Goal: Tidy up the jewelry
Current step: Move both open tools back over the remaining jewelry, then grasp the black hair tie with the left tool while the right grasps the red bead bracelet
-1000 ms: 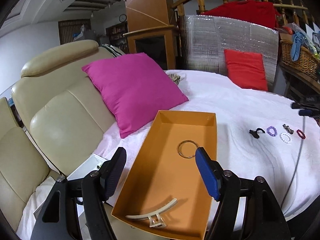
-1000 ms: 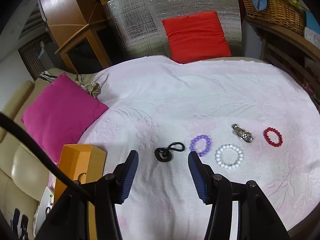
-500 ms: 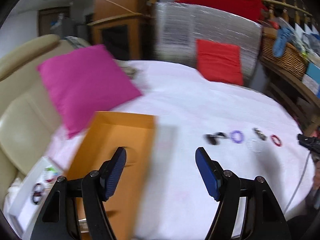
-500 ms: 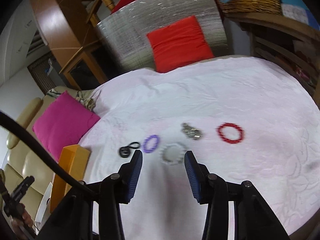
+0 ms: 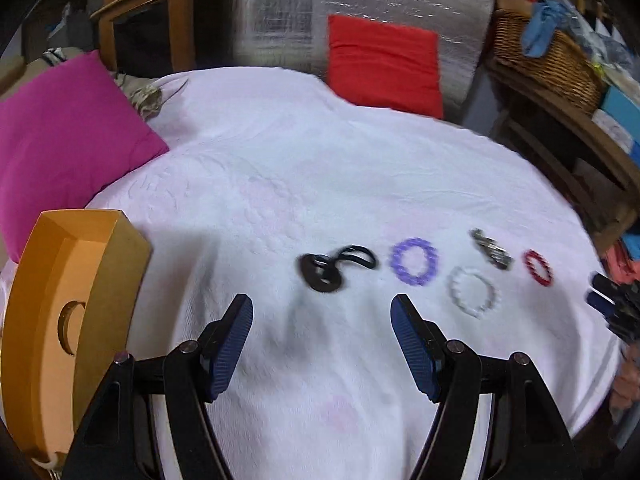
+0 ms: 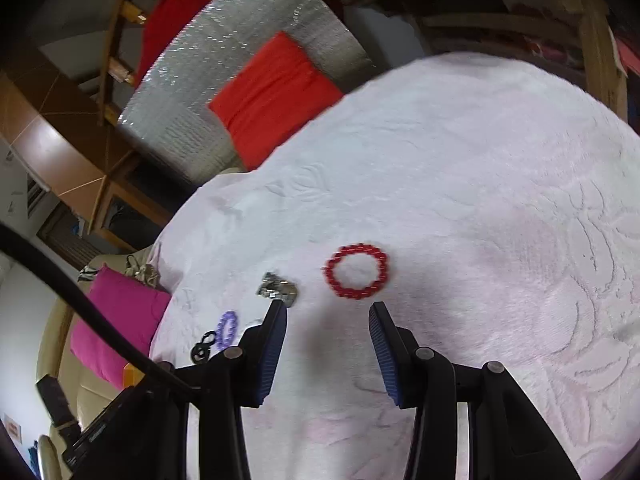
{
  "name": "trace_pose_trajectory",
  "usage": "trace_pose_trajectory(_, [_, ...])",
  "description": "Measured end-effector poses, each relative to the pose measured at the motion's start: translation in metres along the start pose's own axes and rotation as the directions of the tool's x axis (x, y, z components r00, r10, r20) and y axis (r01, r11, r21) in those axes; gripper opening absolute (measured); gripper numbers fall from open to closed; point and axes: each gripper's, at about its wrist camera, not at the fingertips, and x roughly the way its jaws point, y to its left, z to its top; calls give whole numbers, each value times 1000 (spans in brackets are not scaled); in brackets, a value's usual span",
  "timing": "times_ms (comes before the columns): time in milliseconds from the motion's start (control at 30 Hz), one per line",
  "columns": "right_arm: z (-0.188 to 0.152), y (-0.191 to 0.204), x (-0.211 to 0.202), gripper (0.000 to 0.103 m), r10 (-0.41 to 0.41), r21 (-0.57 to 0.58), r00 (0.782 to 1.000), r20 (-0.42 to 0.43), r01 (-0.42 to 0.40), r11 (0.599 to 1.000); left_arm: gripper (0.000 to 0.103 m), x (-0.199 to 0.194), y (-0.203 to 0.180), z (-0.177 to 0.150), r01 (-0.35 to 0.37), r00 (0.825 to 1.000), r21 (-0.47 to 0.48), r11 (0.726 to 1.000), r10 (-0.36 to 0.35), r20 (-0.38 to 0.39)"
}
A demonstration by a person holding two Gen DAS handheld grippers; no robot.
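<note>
On the white cloth lie a black hair tie [image 5: 334, 269], a purple bead bracelet [image 5: 415, 261], a white bead bracelet [image 5: 474, 293], a silver clip [image 5: 491, 249] and a red bead bracelet [image 5: 539, 267]. My left gripper [image 5: 322, 316] is open and empty, just short of the black hair tie. My right gripper [image 6: 328, 314] is open and empty, just short of the red bracelet [image 6: 357, 271]; the silver clip [image 6: 277, 289] is by its left fingertip. The orange box [image 5: 48, 320] stands at the left, with a metal ring partly showing inside.
A pink pillow [image 5: 60, 140] lies at the back left, a red pillow [image 5: 384, 64] against a silver foil panel at the back. A wicker basket [image 5: 548, 56] and wooden shelves stand to the right. A black cable [image 6: 80, 304] crosses the right wrist view.
My left gripper swung right from above the orange box to the row of jewelry. My right gripper moved right along the row, from the black hair tie to the red bracelet. Both stayed open.
</note>
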Motion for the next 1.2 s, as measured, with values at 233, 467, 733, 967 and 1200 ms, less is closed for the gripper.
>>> trace_pose_trajectory(233, [-5,12,33,47,12,-56,995,-101,-17,998,72,46,31,6,-139,987,-10,990,138,-81])
trace_pose_trajectory(467, [-19,49,73,47,33,-108,982,-186,-54,993,72,64,25,15,-70,993,53,996,75,-90])
trace_pose_trajectory(733, [-29,71,117,47,-9,-135,968,-250,-25,991,72,73,-9,23,40,999,179,983,-33,-43])
trace_pose_trajectory(967, [-24,72,124,47,-2,-120,968,-249,-29,992,72,96,-26,27,86,994,216,973,-70,-80])
trace_pose_trajectory(1200, [-1,49,104,47,12,-48,983,-184,-21,999,44,117,-41,27,132,985,250,959,-98,-144])
